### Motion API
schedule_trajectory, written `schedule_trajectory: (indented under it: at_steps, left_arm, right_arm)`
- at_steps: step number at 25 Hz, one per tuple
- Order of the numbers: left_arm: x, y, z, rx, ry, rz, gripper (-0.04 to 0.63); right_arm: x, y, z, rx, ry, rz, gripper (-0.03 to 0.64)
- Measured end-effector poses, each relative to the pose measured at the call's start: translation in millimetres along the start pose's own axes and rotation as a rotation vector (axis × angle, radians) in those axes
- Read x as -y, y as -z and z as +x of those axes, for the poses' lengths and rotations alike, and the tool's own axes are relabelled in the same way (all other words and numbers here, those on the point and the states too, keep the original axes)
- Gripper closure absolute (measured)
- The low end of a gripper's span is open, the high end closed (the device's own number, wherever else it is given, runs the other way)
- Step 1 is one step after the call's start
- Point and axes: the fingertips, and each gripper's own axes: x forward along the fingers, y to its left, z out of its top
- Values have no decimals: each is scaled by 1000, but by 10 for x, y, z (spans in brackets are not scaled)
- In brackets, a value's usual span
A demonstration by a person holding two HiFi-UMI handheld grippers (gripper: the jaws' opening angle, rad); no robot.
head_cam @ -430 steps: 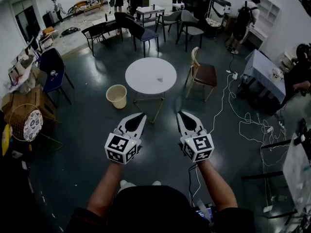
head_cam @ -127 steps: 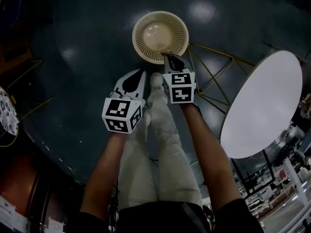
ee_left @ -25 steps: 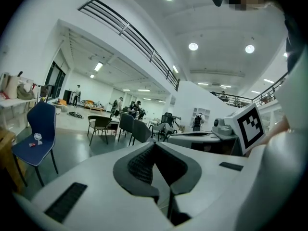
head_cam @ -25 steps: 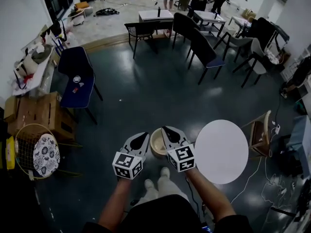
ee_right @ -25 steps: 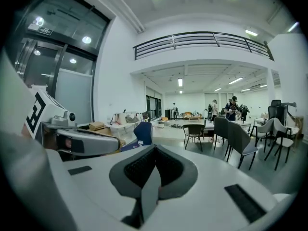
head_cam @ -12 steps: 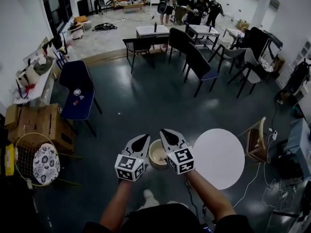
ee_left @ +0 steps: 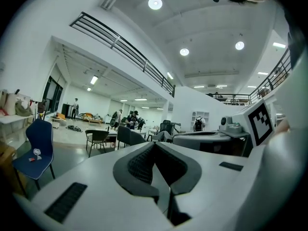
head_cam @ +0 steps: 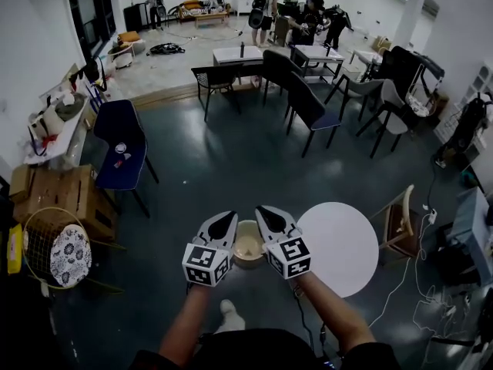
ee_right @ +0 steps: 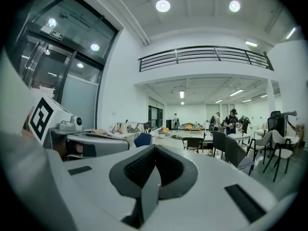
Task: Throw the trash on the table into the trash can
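Bare floor [head_cam: 223,168] ahead; trash can [head_cam: 248,247] and table [head_cam: 343,249] stand near below.

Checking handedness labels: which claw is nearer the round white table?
Right. In the head view the right claw is just beside the left edge of the white table; the left claw is farther left, on the other side of the trash can.

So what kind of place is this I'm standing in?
Probably a big open workshop or lab-style office: black chairs around white rectangular tables, a black-railed upper gallery, and stacked brown cardboard boxes.
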Motion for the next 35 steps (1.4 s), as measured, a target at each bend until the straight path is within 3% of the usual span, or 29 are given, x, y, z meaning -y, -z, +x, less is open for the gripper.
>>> schedule_trajectory:
  at_steps: [5, 18, 24, 35]
  left_arm:
    - [550, -63, -210, 23, 26, -24, 584]
    - [1868, -50, -824, 36, 18, 75, 584]
    - [2475, 30, -1139, 33, 67, 74, 584]
    - [3136, 233, -1562, 22, 69, 82, 584]
  right_arm:
    - [-26, -74, -542, 30, -2, 4, 597]
    - [-247, -143, -1990, 111, -12, 23, 597]
    - [-349, -106, -2613, 135, 1, 38, 597]
    - [-609, 38, -3351, 137, -10, 35, 598]
